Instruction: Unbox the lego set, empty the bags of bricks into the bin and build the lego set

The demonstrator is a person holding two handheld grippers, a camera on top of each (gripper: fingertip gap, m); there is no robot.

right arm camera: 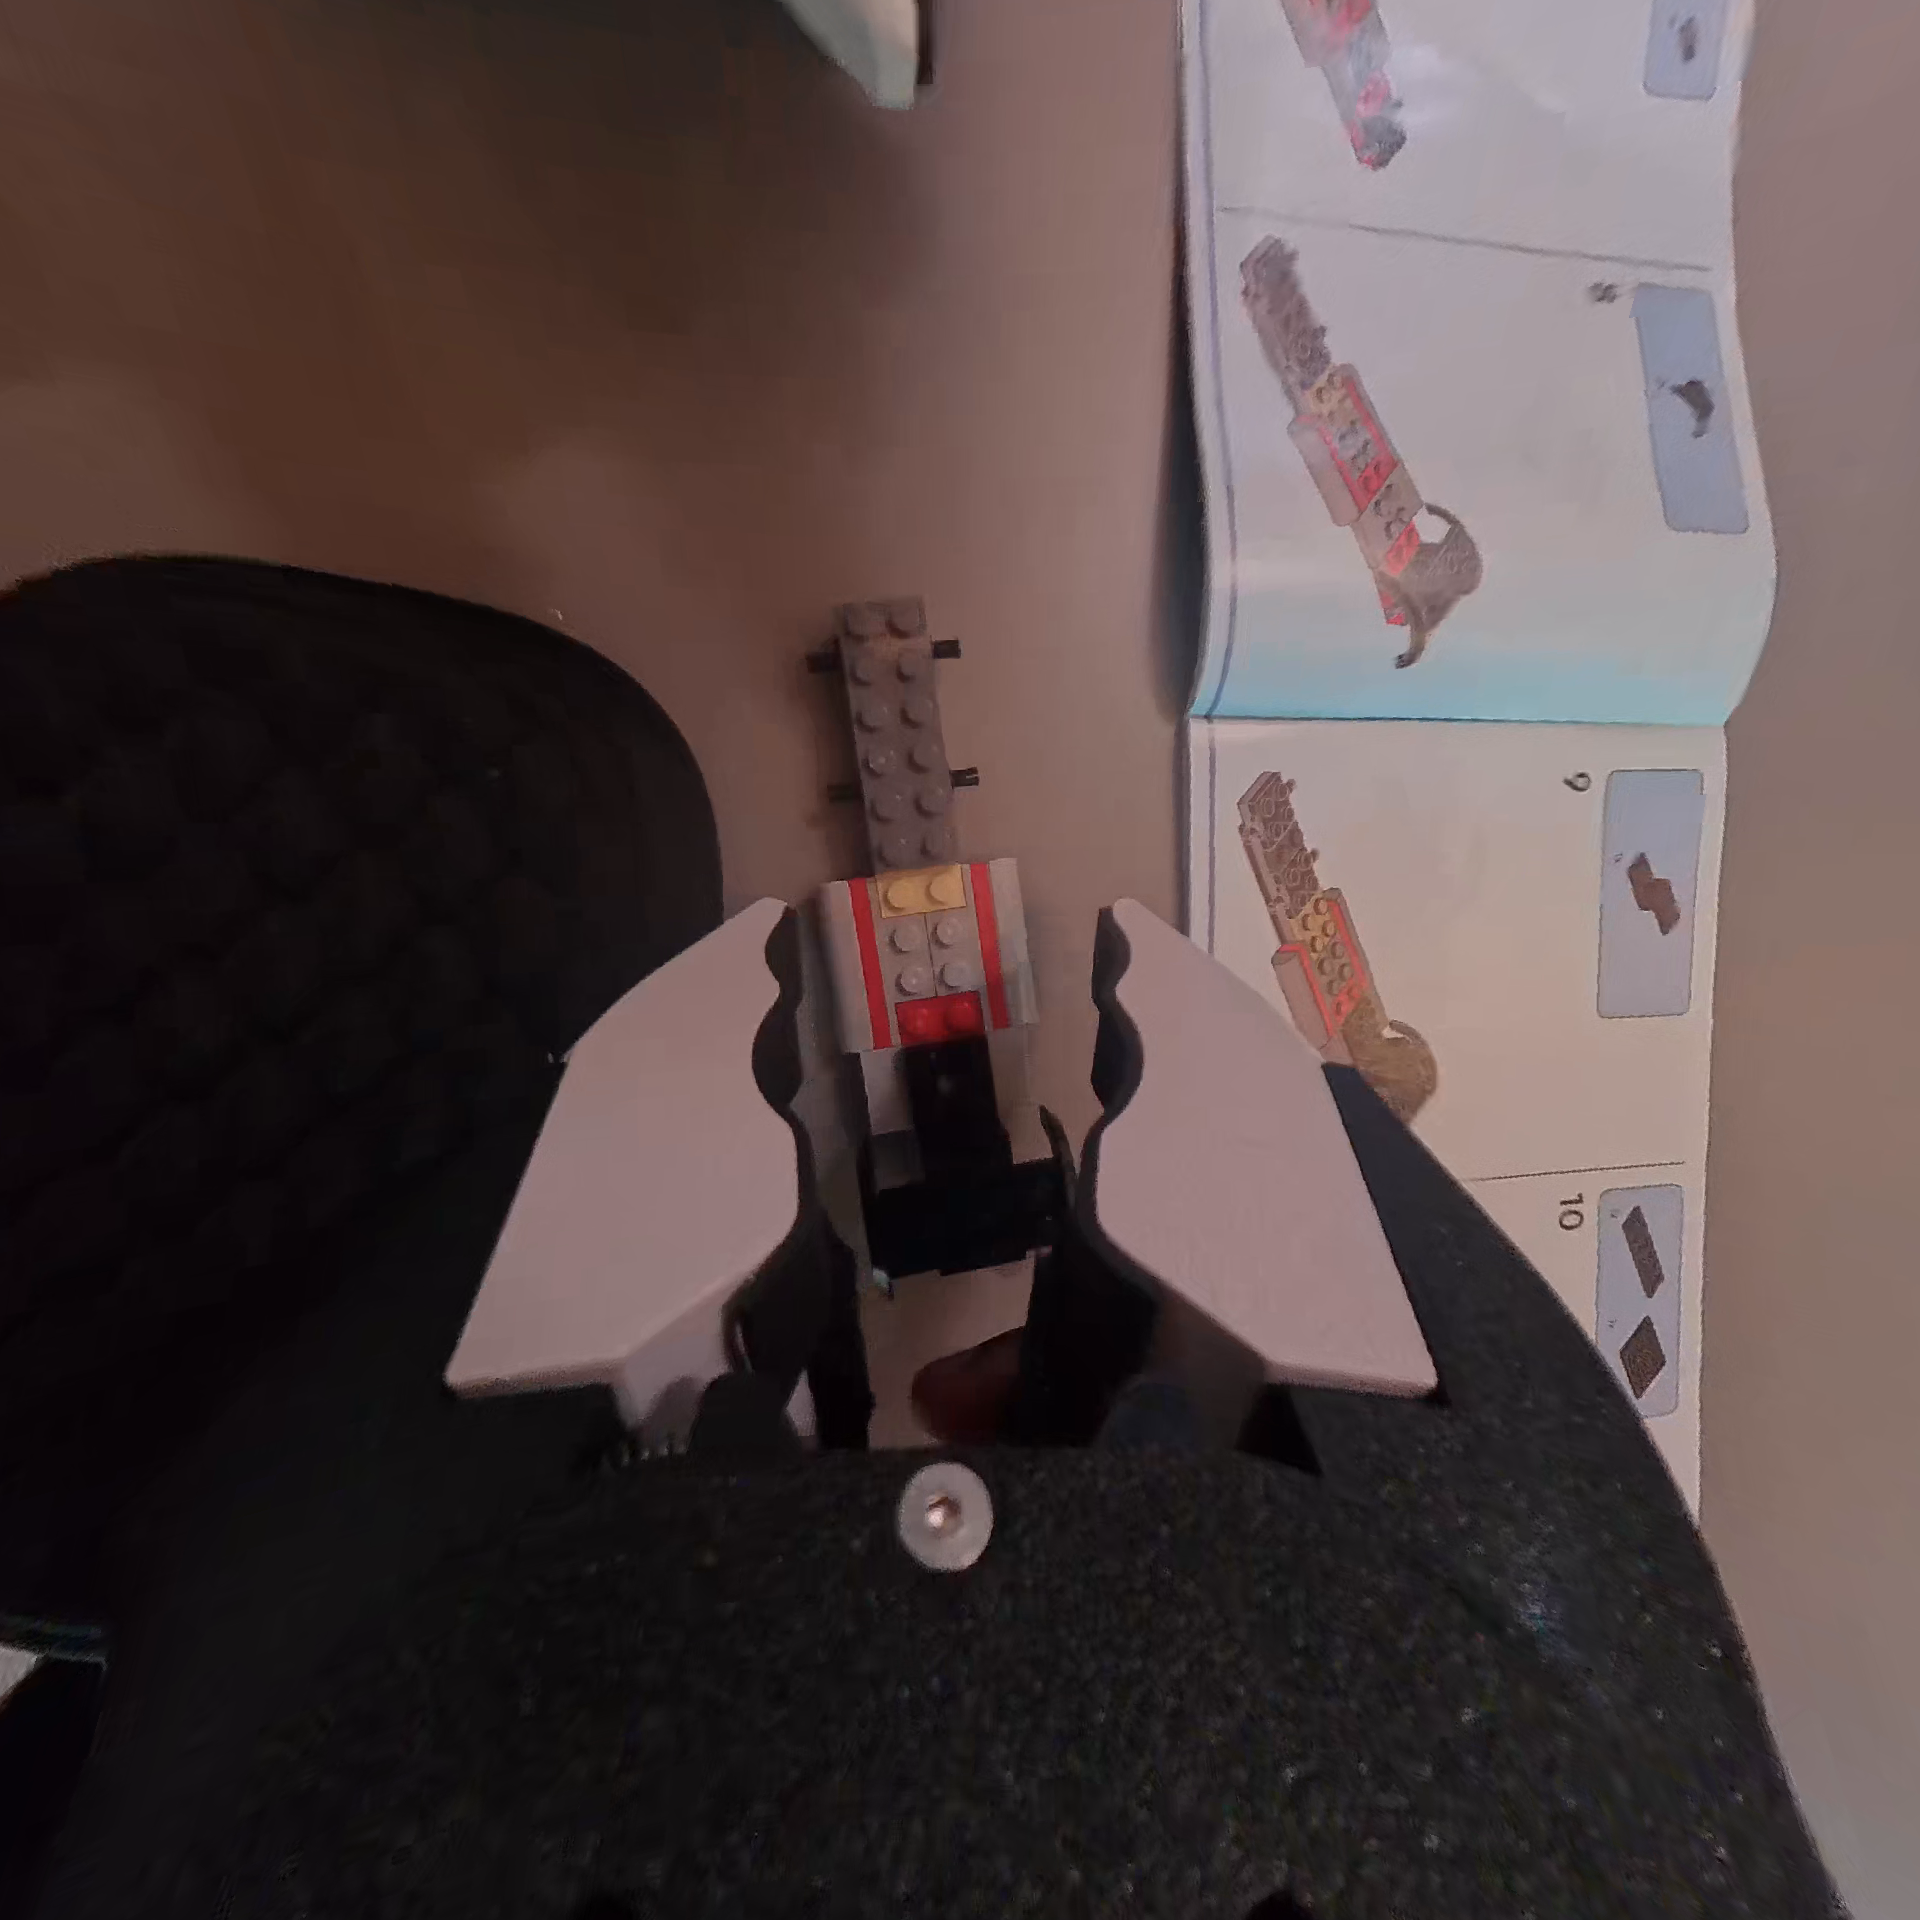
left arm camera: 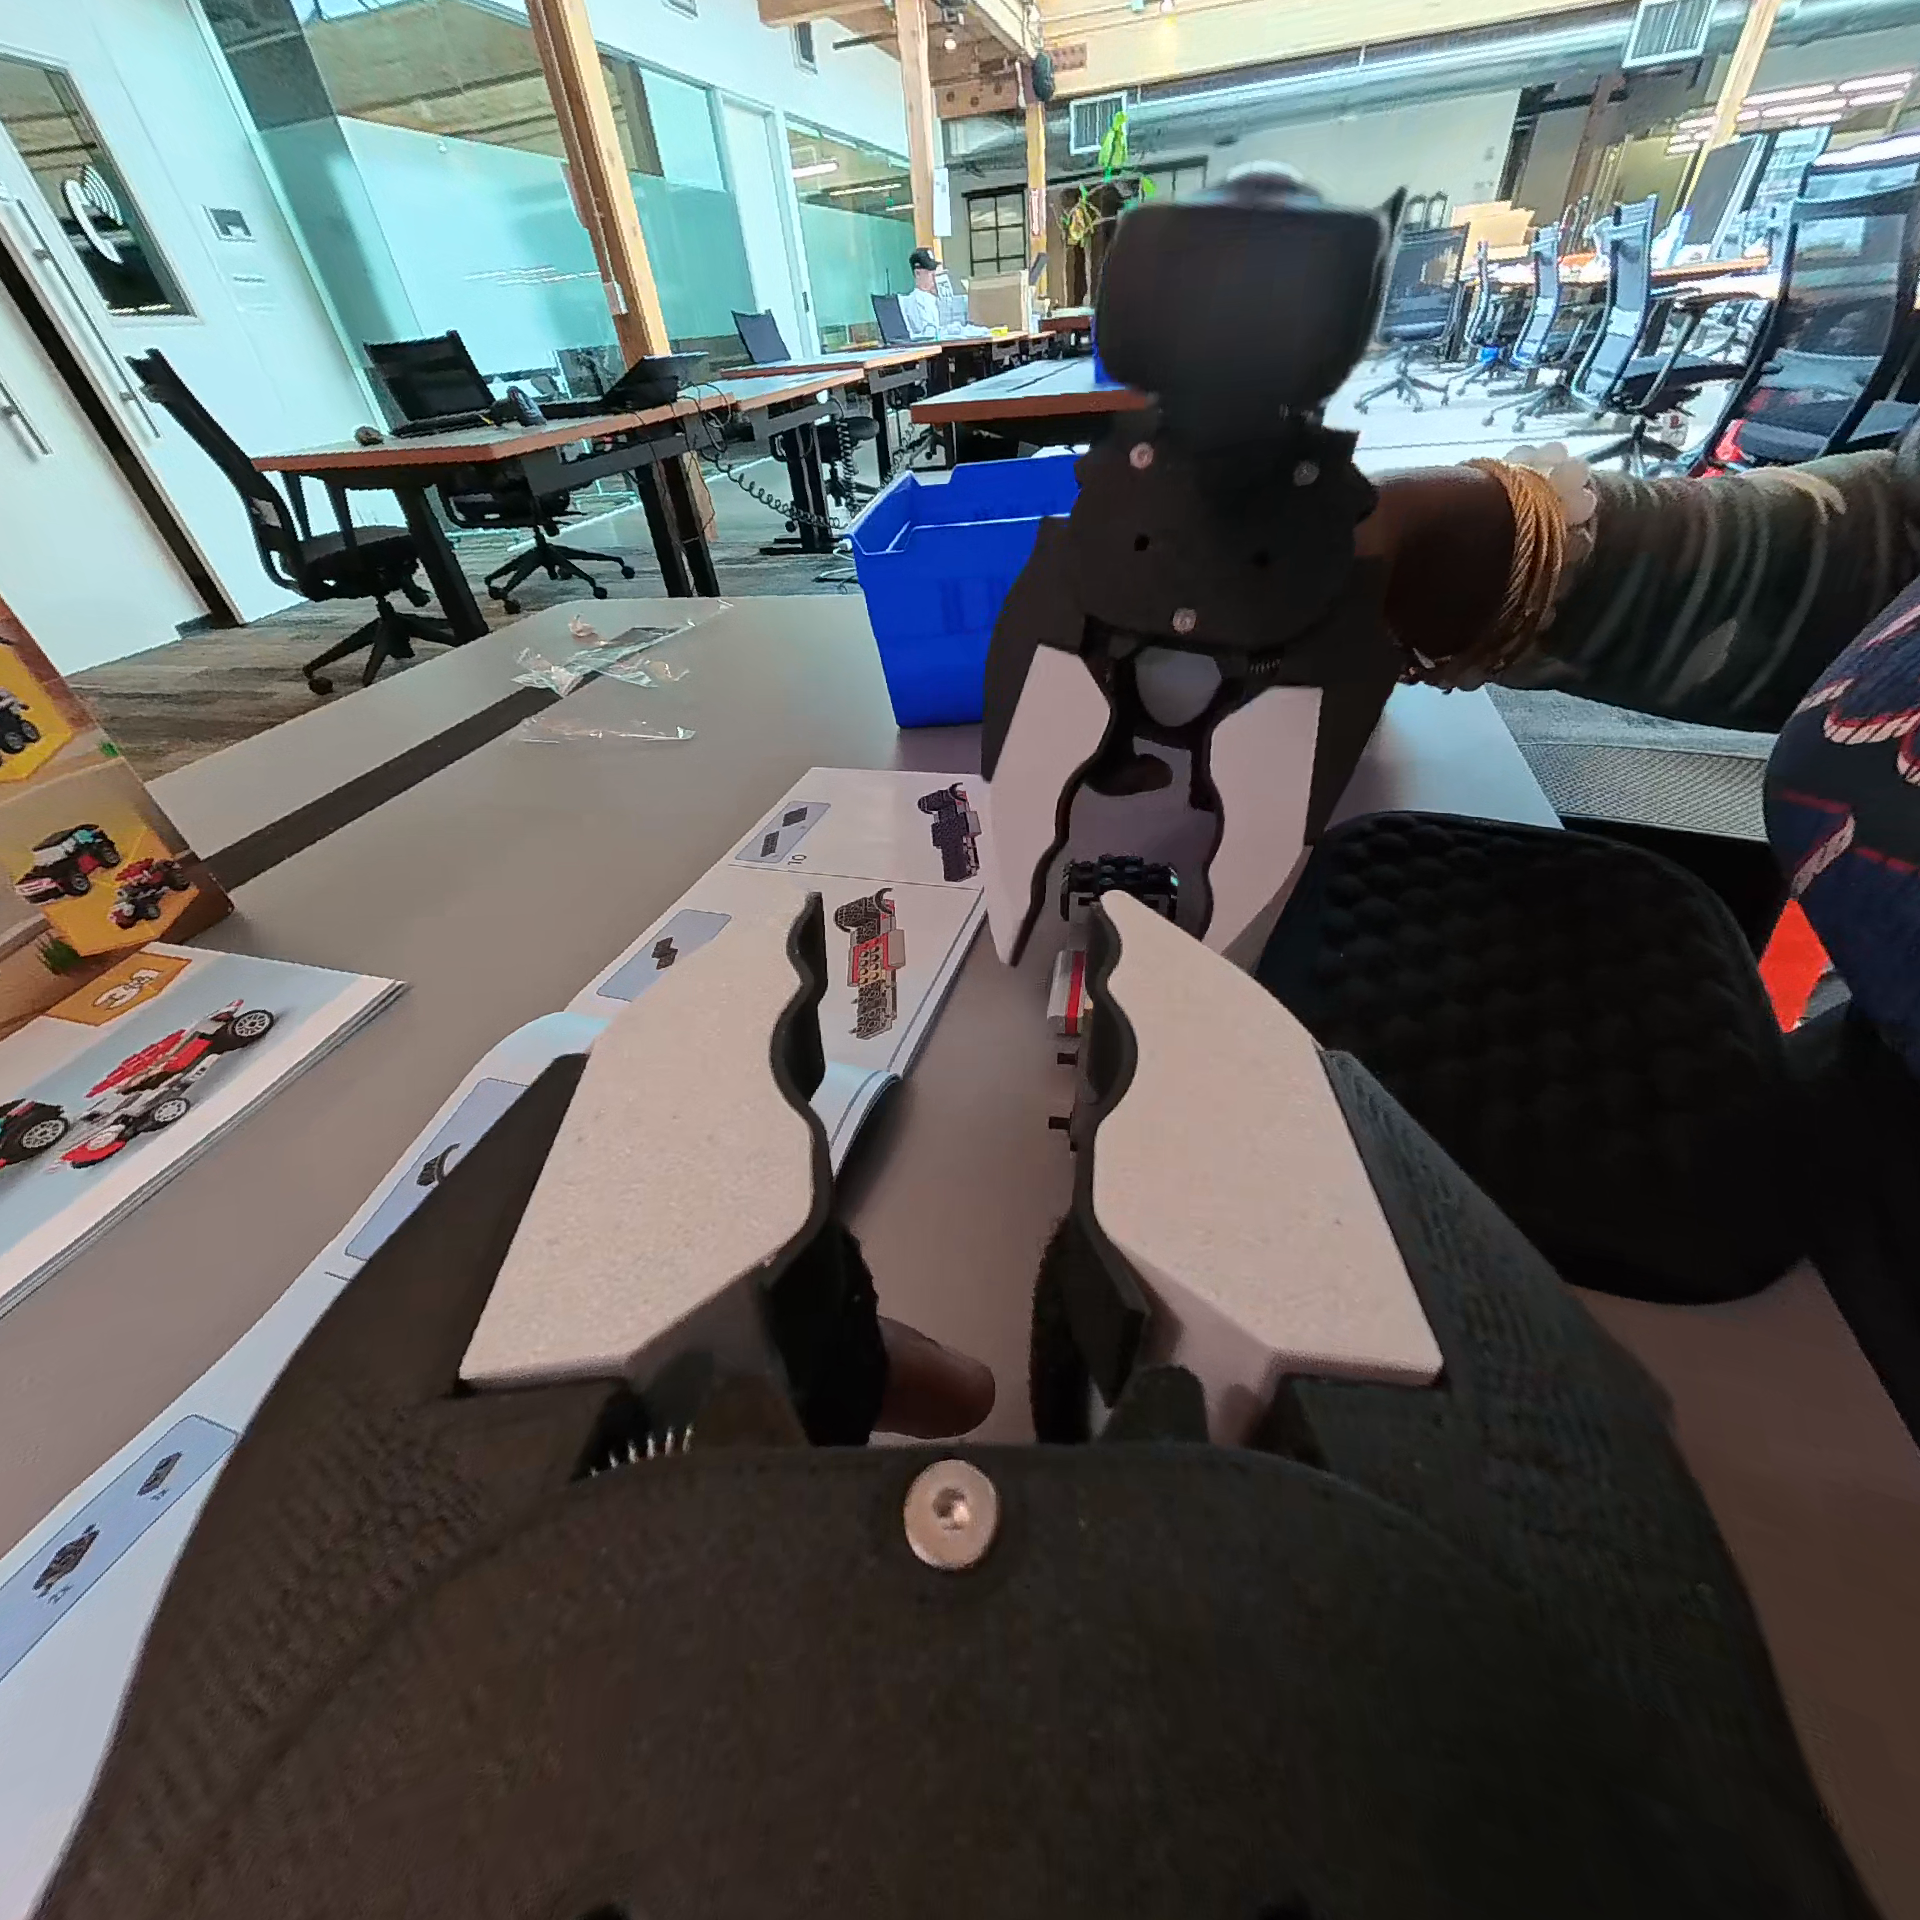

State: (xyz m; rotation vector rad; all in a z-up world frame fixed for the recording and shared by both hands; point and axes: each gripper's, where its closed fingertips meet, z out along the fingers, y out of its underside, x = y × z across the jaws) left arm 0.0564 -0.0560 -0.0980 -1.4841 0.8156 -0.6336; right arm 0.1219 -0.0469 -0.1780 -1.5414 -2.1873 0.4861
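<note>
Right gripper (right arm camera: 940, 997): white, wavy-edged fingers (right arm camera: 665, 1122) spread wide, straddling the black rear end of the model (right arm camera: 925, 935) without visibly clamping it; whether the inner pads touch the black bricks cannot be told. Left gripper (left arm camera: 961, 997): fingers (left arm camera: 686, 1122) likewise parted and empty, its right tip just beside the model's near end. Model: a long, narrow chassis lying flat on the desk (left arm camera: 520, 831), studded grey plate at one end with thin black axle pins projecting from its sides, light-grey and red smooth-sided midsection with a tan brick, glossy black bricks at the end under the right gripper. Beside the model, on the left gripper's side: open manual (right arm camera: 1455, 831), thin glossy paper, pages curling at the fold. On the model's other side: black pad (right arm camera: 312, 987), soft, dimpled, round-cornered. Beyond the model: blue bin (left arm camera: 935, 582), hard plastic, straight-walled. Farther out past the manual: empty clear bags (left arm camera: 603, 665), crinkled; a second manual (left arm camera: 156, 1060); the box (left arm camera: 62, 810), cardboard. Step judged: building, unboxing and emptying apparently done. Next move likely calls for steadying the chassis and pressing a brick squarely onto its studs.
</note>
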